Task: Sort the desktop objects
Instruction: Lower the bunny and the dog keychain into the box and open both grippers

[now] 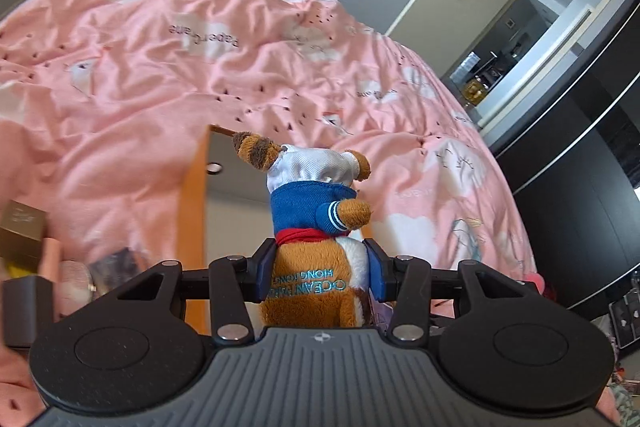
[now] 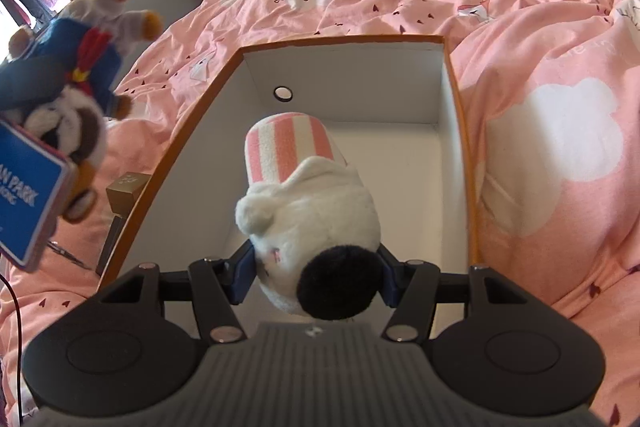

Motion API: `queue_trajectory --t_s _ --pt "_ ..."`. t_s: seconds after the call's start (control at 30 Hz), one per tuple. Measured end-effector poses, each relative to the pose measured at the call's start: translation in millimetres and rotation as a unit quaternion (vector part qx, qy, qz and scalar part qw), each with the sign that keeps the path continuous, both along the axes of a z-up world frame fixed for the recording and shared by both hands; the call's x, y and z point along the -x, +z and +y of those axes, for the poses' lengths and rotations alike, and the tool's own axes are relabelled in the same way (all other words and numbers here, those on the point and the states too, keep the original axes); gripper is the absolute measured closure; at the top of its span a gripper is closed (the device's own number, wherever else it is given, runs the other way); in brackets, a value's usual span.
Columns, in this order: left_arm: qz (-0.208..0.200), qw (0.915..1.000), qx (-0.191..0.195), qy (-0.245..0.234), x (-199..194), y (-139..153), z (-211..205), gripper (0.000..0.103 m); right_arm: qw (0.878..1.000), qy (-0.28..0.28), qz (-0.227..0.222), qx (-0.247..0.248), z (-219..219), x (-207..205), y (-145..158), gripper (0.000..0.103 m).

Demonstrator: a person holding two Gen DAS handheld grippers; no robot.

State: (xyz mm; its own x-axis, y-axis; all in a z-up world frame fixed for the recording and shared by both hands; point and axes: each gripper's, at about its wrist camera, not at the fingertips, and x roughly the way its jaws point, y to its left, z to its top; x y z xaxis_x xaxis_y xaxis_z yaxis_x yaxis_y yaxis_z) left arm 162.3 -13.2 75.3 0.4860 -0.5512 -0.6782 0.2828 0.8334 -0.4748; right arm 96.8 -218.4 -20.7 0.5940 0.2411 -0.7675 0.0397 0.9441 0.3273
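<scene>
Your left gripper (image 1: 319,277) pinches a fuzzy brown plush (image 1: 316,215); your right gripper (image 2: 318,273) pinches a fluffy white plush (image 2: 308,195) above an orange-rimmed box (image 2: 448,99).

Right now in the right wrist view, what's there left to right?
Brown plush in blue jacket → gold box → orange box's left wall → white plush in striped hat held in the right claw → box's right wall → pink duvet.

Both your wrist cameras are looking close along their fingers, tilting down over the pink bedspread (image 1: 160,67); both are sharing the orange-rimmed box (image 2: 452,75) and the sailor plush (image 1: 316,195).
</scene>
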Motion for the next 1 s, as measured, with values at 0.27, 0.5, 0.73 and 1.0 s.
queue_trajectory --t_s 0.27,0.5,0.73,1.0 --pt "0.043 0.9989 -0.019 0.005 -15.3 -39.3 -20.3 0.051 1.0 -0.013 0.014 0.023 -12.1 6.3 -1.1 0.041" --pt "0.08 0.9962 -0.032 -0.006 -21.6 -68.3 -32.1 0.051 0.999 0.017 0.03 0.037 -7.3 3.1 -2.8 0.04" --pt "0.115 0.992 -0.049 -0.016 -22.5 -90.3 -38.9 0.051 0.995 0.047 0.057 0.069 0.0 -2.8 -3.1 0.041" --pt "0.14 0.9882 -0.047 -0.038 -18.6 -108.1 -51.5 0.05 0.986 0.103 0.091 0.094 3.7 -5.4 -0.6 0.045"
